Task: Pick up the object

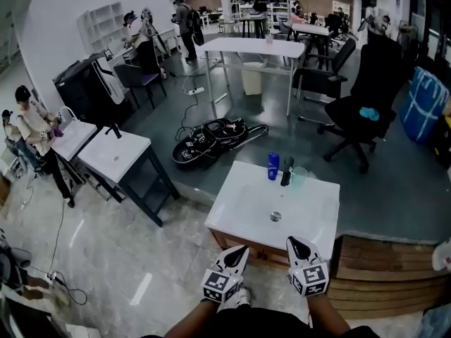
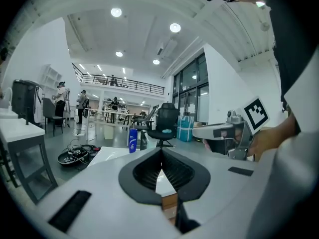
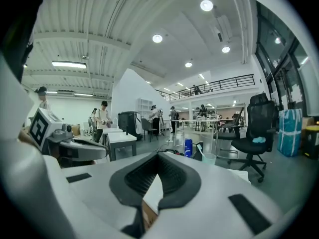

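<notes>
Item 1: left gripper, grey body with a marker cube. I hold it low at the near edge of the scene. Its own view shows the black ribbed jaws meeting at the tips, with nothing between them.

Item 2: right gripper, same build, just beside the left and level with it. Jaws likewise drawn together and empty.

Item 3: white rectangular washbasin top with a round metal drain, set on a brown wooden cabinet. Both grippers hang over its near edge.

Item 4: blue cylindrical bottle, upright at the far edge of the basin top and well apart from both grippers. I take this as the likely thing to pick up, and neither gripper touches it.

Item 5: slim black bottle, upright, just right of the blue one.

Item 6: translucent pale cup, upright, just right of the black bottle.

Item 7: black tangle of cables and gear on the grey floor beyond the basin.

Item 8: black swivel office chair, to the far right.
</notes>
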Motion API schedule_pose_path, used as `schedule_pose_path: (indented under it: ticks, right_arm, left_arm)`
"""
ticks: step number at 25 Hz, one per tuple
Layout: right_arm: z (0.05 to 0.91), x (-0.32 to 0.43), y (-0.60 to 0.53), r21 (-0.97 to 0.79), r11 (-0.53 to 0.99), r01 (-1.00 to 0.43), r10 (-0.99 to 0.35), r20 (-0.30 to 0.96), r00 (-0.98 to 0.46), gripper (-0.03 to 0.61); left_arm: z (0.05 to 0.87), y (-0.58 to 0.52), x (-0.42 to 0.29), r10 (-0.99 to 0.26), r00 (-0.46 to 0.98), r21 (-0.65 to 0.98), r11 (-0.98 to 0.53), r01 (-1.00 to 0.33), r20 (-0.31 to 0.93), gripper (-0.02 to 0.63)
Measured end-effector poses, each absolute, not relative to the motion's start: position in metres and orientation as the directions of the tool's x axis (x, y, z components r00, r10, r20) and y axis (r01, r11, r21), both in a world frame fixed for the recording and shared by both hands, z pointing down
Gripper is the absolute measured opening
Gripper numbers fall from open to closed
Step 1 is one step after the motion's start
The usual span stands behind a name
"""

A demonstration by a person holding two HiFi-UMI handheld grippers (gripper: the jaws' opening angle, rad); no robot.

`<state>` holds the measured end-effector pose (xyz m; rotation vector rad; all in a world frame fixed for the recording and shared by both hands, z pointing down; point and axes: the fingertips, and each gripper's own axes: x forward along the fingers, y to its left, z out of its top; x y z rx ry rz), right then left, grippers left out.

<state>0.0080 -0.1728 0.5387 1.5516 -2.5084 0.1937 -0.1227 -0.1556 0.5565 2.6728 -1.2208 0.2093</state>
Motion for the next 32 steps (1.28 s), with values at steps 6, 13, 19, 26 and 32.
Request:
schedule_pose_path:
  ticks: [6, 13, 19, 26, 32]
  right_arm:
    - [0.544, 0.001, -0.201, -0.017, 0.423, -0.906, -0.882, 0.219, -0.416, 0.018]
    - [0.545, -0.003, -0.222, 0.046, 0.380, -0.924, -0.904, 0.227, -0.361, 0.018]
    - [0.552, 0.012, -0.223, 0.033, 0.308, -0.951, -0.926, 0.239, -0.292, 0.018]
    - [0.565, 0.060, -0.239, 0.091, 0.185, -0.978, -0.952, 0.263, -0.156, 0.018]
    - [0.566, 0.096, -0.254, 0.084, 0.166, -0.983, -0.956, 0.256, -0.140, 0.018]
  left_arm:
    - [0.554, -0.185, -0.123, -0.702, 0.684, 0.100, -0.679, -0.727, 0.198, 0.014]
    - [0.551, -0.206, -0.118, -0.649, 0.737, 0.095, -0.735, -0.671, 0.186, 0.014]
    - [0.558, -0.214, -0.102, -0.587, 0.783, 0.108, -0.781, -0.615, 0.207, 0.014]
    - [0.555, -0.239, -0.062, -0.540, 0.822, 0.088, -0.823, -0.561, 0.181, 0.014]
    - [0.554, -0.266, -0.027, -0.527, 0.832, 0.097, -0.832, -0.547, 0.175, 0.014]
